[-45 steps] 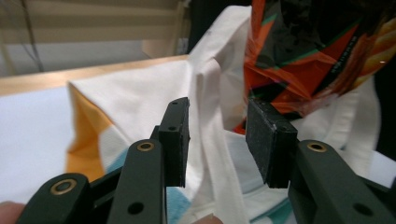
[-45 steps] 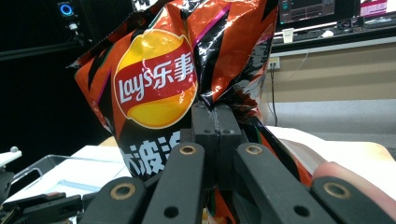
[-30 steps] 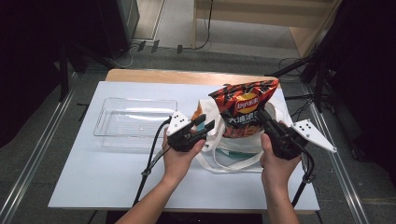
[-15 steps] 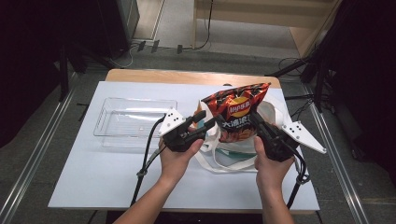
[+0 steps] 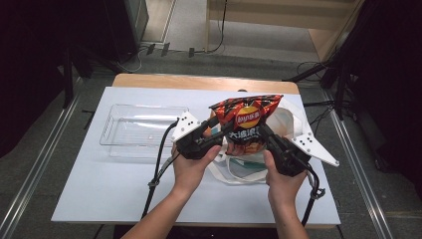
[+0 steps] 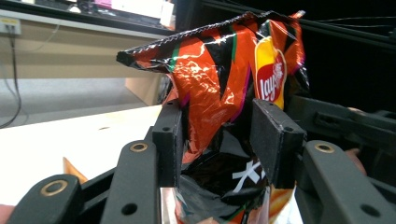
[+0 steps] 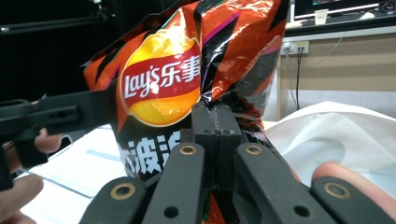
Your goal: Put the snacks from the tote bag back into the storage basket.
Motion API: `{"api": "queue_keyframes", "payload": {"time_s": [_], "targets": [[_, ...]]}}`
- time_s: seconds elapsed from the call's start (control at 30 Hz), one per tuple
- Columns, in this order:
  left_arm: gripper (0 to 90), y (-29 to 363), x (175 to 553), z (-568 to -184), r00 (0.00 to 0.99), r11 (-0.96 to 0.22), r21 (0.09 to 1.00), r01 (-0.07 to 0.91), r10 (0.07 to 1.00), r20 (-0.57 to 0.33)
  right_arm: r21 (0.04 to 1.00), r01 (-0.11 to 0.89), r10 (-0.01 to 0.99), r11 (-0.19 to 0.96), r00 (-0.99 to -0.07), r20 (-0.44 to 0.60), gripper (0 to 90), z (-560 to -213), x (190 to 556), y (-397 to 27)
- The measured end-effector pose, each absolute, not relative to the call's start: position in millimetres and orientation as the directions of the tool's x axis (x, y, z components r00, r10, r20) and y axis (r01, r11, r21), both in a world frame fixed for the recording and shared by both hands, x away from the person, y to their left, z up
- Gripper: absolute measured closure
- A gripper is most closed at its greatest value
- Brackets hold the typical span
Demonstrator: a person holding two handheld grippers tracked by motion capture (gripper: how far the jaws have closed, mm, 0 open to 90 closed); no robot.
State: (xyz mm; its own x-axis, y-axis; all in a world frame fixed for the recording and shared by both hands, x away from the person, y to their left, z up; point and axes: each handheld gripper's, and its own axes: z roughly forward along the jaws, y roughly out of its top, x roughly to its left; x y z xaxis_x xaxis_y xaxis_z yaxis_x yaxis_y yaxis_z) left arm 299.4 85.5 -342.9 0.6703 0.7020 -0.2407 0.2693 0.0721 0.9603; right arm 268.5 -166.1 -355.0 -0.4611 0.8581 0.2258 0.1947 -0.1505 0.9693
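Note:
An orange and black Lay's chip bag [image 5: 246, 119] is held upright in the air between my two grippers, above a white tote bag [image 5: 291, 119]. My left gripper [image 5: 219, 132] grips the bag's left side. Its pads [image 6: 170, 140] stand part-way apart with the puffed chip bag [image 6: 219, 74] pressed between them. My right gripper [image 5: 263, 133] holds the other side. In the right gripper view its jaws [image 7: 215, 116] are pinched together on a fold of the chip bag [image 7: 163, 84]. A hand holds each gripper.
A clear plastic tray [image 5: 139, 129] lies on the white table board [image 5: 99, 189] left of the hands. The tote bag's handles [image 5: 234, 174] loop toward the person. Cables trail from both grippers over the front edge. Dark floor and metal rails flank the table.
The chip bag has shifted a little to the left and stands more upright. The right hand has come in closer toward the left one, and the left hand has risen slightly.

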Motion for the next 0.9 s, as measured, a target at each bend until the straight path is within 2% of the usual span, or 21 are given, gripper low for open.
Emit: {"api": "queue_keyframes", "payload": {"time_s": [0.23,0.57,0.67,0.9], "targets": [[70.0,91.5,301.8,-339.1,0.674,0.078,0.958,0.275,0.695,-0.250,0.974,0.186,0.850,-0.133,-0.485,0.209,90.0,-357.4,262.5,-157.1],[86.8,96.5,302.6,-338.7,0.679,0.041,0.963,0.265,0.702,-0.217,0.977,0.185,0.839,-0.107,-0.511,0.189,90.0,-361.4,259.3,-150.7],[89.9,97.8,302.4,-337.7,0.681,0.038,0.963,0.268,0.699,-0.217,0.977,0.183,0.838,-0.107,-0.512,0.187,90.0,-361.8,259.2,-150.9],[90.0,104.7,301.9,-332.3,0.687,0.057,0.965,0.257,0.691,-0.224,0.980,0.178,0.832,-0.087,-0.528,0.170,88.0,-360.5,258.0,-148.8]]}}
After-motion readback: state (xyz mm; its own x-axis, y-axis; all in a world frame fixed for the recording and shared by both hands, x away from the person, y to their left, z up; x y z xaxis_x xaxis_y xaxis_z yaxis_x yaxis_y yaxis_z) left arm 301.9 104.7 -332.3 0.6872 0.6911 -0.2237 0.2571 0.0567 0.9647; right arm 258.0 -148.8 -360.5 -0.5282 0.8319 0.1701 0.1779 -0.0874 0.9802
